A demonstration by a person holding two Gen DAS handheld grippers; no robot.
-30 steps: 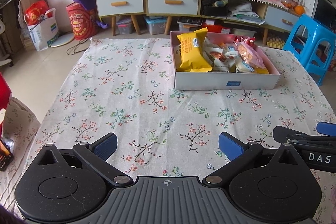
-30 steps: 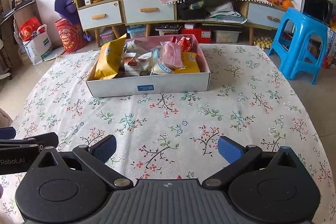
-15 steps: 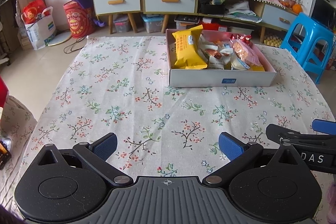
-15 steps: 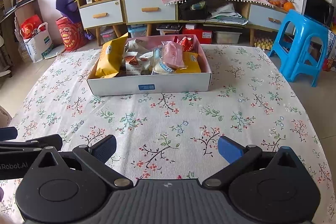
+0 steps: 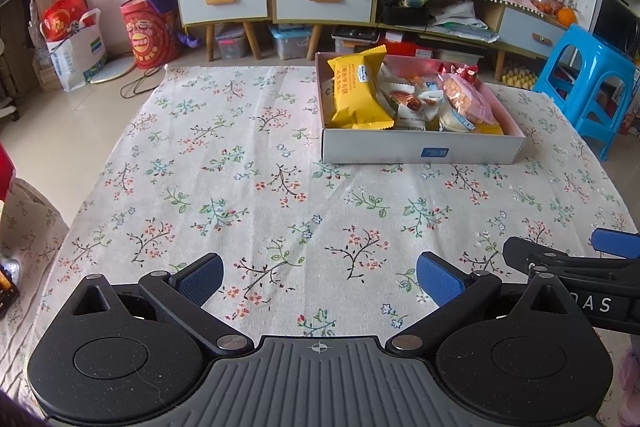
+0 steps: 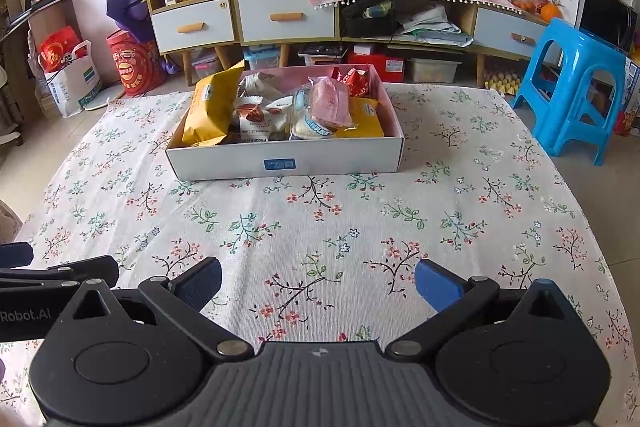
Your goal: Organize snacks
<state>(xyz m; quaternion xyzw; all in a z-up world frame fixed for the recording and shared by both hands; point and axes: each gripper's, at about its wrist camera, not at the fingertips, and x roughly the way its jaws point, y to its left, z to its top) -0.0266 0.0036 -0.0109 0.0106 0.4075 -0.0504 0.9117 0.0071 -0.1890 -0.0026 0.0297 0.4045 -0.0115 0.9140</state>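
Two handheld grippers hover low over a table covered by a cloth (image 6: 320,227) printed with small flowers and twigs. Seen from the left wrist camera, the left gripper (image 5: 319,277) has its two blue-padded fingers spread wide apart with nothing between them, only bare cloth below. Seen from the right wrist camera, the right gripper (image 6: 318,281) is the same, its fingers wide apart and empty. Each gripper shows at the edge of the other's view, so they sit side by side near the front edge of the table. Toward the far side of the table stands a shallow white cardboard box (image 6: 286,163) with a small blue label on its front wall. It lies straight ahead of the right gripper and ahead and to the right of the left one, well apart from both. The box is packed with snacks: a large yellow packet (image 6: 212,107) leans upright against its left wall, a pink packet (image 6: 332,103) rests on top near the middle, and small red wrappers (image 6: 354,79) sit at the back. Other white and yellow packets fill the gaps. Beyond the table are low wooden cabinets with pale drawers, a small fan, and a blue plastic stool (image 6: 576,87) on the right.
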